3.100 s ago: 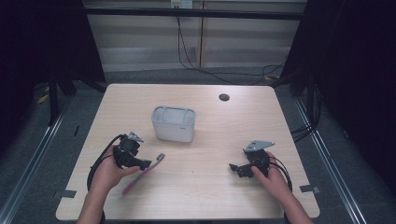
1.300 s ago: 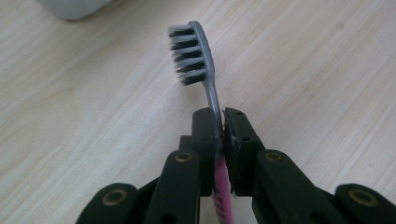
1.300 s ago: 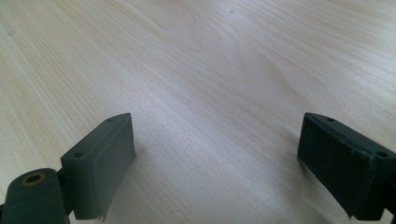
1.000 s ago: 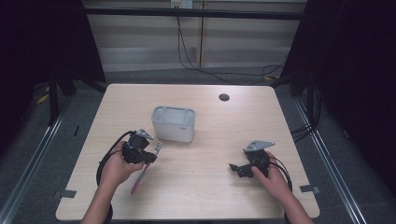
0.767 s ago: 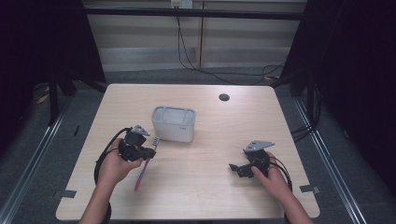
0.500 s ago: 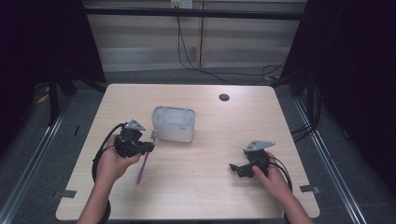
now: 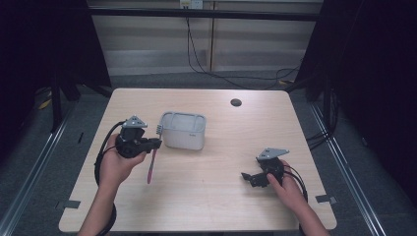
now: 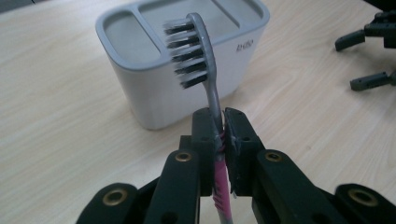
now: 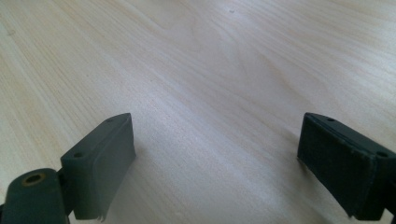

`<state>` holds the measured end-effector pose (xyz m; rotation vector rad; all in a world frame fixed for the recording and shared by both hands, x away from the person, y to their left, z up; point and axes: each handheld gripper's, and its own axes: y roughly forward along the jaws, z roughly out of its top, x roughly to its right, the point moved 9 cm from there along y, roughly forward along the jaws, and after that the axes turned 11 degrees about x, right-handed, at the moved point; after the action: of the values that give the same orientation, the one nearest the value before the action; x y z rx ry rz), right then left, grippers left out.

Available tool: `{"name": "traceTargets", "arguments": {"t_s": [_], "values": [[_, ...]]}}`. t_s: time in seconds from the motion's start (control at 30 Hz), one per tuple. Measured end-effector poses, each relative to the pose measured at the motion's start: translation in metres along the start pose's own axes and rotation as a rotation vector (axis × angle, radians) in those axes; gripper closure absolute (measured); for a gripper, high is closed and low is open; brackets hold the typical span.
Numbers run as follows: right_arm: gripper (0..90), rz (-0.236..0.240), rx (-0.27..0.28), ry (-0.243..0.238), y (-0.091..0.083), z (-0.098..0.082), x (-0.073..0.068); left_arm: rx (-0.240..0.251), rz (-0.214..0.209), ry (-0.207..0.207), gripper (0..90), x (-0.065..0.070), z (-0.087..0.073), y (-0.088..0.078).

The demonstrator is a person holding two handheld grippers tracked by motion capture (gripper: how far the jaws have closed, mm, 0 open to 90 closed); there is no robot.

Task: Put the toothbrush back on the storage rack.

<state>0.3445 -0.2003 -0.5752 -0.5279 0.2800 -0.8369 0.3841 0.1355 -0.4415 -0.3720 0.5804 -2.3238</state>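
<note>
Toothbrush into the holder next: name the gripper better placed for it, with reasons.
Left. The left gripper is shut on the toothbrush, bristle end up, right beside the grey holder. The right gripper rests open on the table, well away from both.

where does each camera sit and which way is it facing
High view: above the person's side, looking forward and down on the table; both forearms, left hand-held gripper, right hand-held gripper.
Left gripper view: on the left hand-held gripper, looking along shut jaws at the toothbrush and grey holder.
Right gripper view: on the right hand-held gripper, open jaws over bare wood.
Shared: high and left gripper views both show toothbrush, holder and the right hand-held gripper.
</note>
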Motion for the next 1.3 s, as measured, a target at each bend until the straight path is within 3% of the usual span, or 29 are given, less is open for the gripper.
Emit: {"name": "traceTargets", "arguments": {"t_s": [0.67, 0.97, 1.3], "values": [[10.5, 0.0, 0.0, 0.0, 0.0, 0.0, 0.0, 0.14, 0.066, 0.005, 83.4, -0.01, 0.032, -0.008], [10.5, 0.0, 0.0, 0.0, 0.0, 0.0, 0.0, 0.168, 0.093, 0.016, 83.4, -0.013, 0.044, -0.009], [10.5, 0.0, 0.0, 0.0, 0.0, 0.0, 0.0, 0.184, 0.097, -0.001, 83.4, -0.015, 0.055, -0.005]]}}
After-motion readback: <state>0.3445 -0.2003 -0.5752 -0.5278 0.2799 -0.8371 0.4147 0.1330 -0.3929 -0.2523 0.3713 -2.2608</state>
